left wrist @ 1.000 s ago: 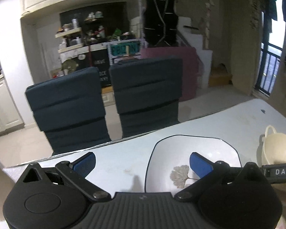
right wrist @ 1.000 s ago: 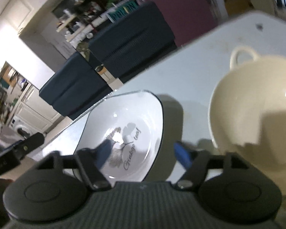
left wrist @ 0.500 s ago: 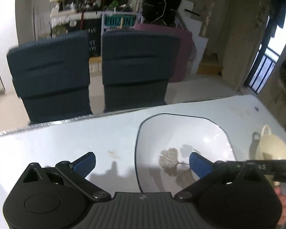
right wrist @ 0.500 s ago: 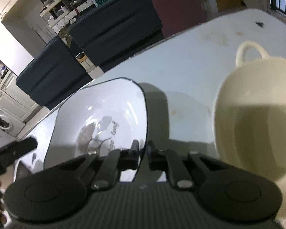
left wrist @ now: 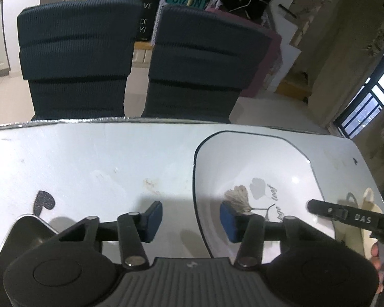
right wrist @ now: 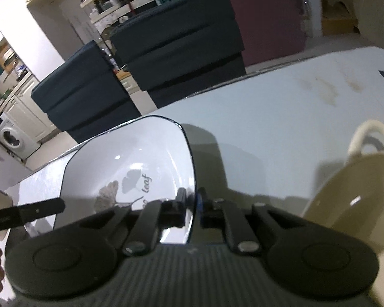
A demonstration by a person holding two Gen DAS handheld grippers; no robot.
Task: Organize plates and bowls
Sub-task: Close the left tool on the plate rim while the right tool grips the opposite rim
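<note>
Pictured on a pale, stained desk: a white squarish plate with thin dark rim, grey ginkgo-leaf print and script lettering, lying at ten o'clock from a cream handled bowl. Clenched on the plate's near right rim, the right claw. Spread apart with blue pads straddling the plate's left edge, the left claw, gripping nothing.

Bare table left of plate; cream bowl close on its right.
</note>
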